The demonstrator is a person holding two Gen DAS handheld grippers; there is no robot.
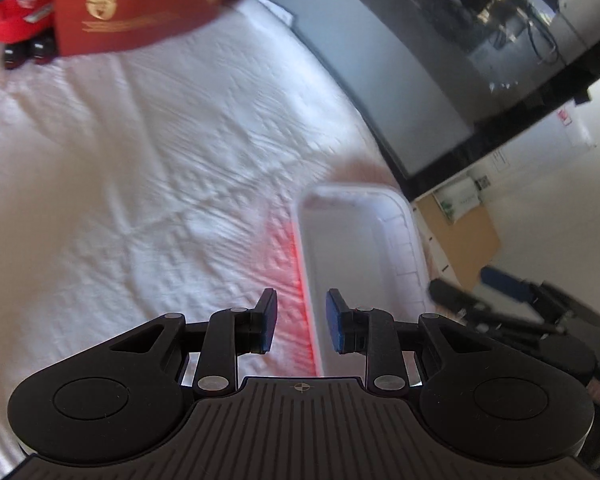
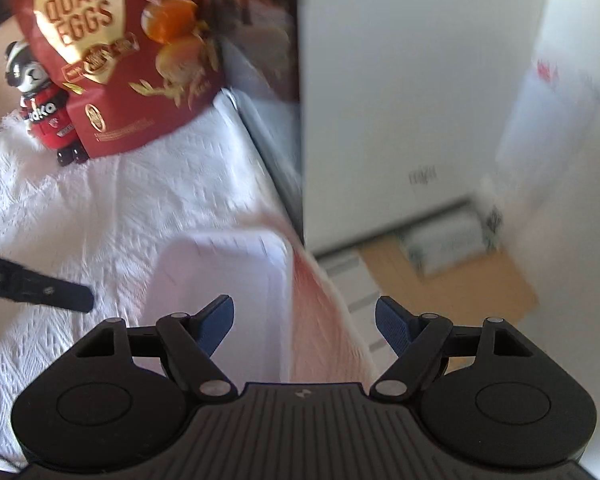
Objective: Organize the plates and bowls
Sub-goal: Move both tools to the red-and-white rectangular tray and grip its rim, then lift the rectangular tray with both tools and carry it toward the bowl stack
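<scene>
Left wrist view first: the left gripper (image 1: 301,320) points down over a white textured tablecloth (image 1: 140,200). Its blue pads sit a modest gap apart with nothing pinched. The long near rim of a white rectangular tray (image 1: 356,248) runs right up through that gap, but neither pad touches it. The tray lies at about 1 o'clock from the claw, hard against the table's right edge, and looks empty from here. There's a red glow on the cloth along its left side. Up at 11 o'clock is a red box (image 1: 140,12) with gold print, cut off by the frame, and a red toy figure (image 1: 16,12) beside it showing only its body and black feet. At 3 o'clock, off the table, something dark and blurry sits near the floor; can't tell what.

Right wrist view: the right gripper (image 2: 304,326) is spread a lot wider, also holding nothing, and its jaws aren't quite settled. The same tray (image 2: 220,280) shows at 11 o'clock, just ahead of the left finger, with the right finger hanging out past the table edge over the floor. This view gives what the other one crops: the box reads "QUAIL EGGS" (image 2: 112,40) with egg pictures, and the toy (image 2: 44,100) has a black-and-white head. A black bar (image 2: 36,284) pokes in at 9 o'clock over the cloth, probably the other gripper. At 2 o'clock there's a cardboard piece (image 2: 460,280) on the floor by a white wall, all smeared with blur.
</scene>
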